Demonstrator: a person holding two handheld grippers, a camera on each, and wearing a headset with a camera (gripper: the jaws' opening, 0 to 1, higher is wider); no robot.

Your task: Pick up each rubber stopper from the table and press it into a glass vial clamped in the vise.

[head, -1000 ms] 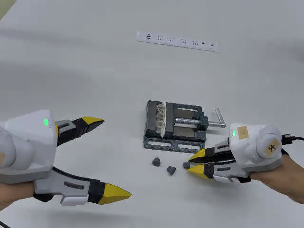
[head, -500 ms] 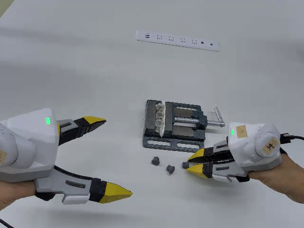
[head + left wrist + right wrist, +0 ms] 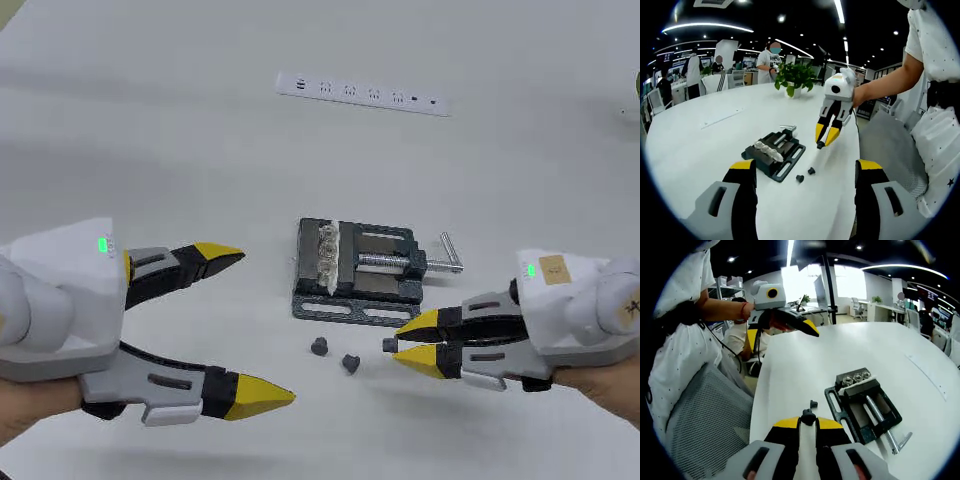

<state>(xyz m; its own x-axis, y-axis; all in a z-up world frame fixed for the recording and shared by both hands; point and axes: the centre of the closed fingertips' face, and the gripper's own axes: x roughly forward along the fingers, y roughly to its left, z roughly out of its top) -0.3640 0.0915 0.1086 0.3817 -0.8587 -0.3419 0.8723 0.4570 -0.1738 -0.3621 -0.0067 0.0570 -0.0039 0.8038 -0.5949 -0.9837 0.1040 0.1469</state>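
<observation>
While watched from the head view, right hand-held gripper (image 3: 410,348) pinches one stopper (image 3: 390,345) near the vise (image 3: 385,285); left hand-held gripper (image 3: 265,327) gapes wide.
Left gripper view: two loose stoppers (image 3: 800,178) lie on desk (image 3: 700,145) beside vise.
Right gripper view: vials (image 3: 856,376) stand clamped.

The white table (image 3: 150,130) bears a power strip (image 3: 362,93) and a potted plant (image 3: 795,80); a mesh chair (image 3: 715,410) stands beside it. Strip lights (image 3: 700,26) curve across the dark ceiling (image 3: 805,20).

Head view looks down; both gripper views face inward, seemingly low, sharing the vise (image 3: 385,283).
</observation>
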